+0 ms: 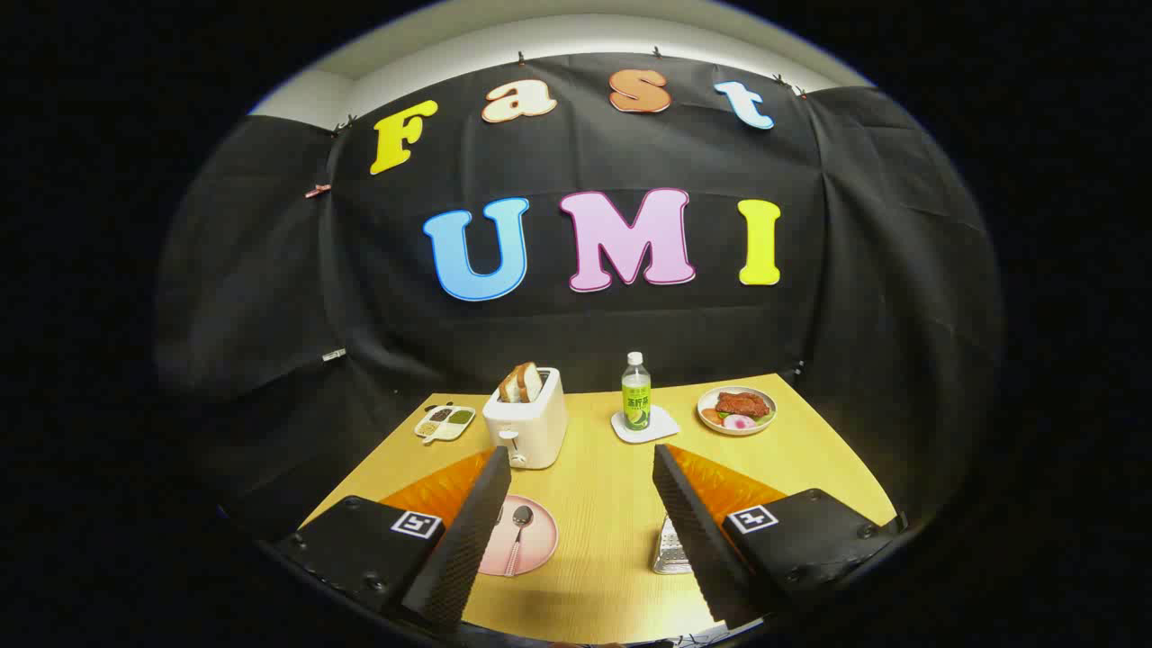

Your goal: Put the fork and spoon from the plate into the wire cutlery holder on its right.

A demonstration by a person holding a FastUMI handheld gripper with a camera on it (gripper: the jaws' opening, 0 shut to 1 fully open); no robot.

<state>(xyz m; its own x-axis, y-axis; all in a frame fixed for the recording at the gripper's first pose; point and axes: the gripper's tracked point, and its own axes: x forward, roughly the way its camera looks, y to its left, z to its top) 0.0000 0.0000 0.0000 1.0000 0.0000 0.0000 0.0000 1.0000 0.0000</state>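
The wooden table (pixel 603 558) carries a pink plate (pixel 531 549), wire cutlery holder (pixel 670 551), toaster (pixel 529 423), coaster (under a bottle) (pixel 664 425) and food dishes

table (pixel 603 531): yellow wood grain seen, centre of frame | plate (pixel 538 549): pink, lower middle | spoon (pixel 518 533): silvery | toaster (pixel 529 423): cream-white | bottle (pixel 636 396): green label, white cap | coaster (pixel 664 423): white | wire cutlery holder (pixel 670 551): shiny silver mesh
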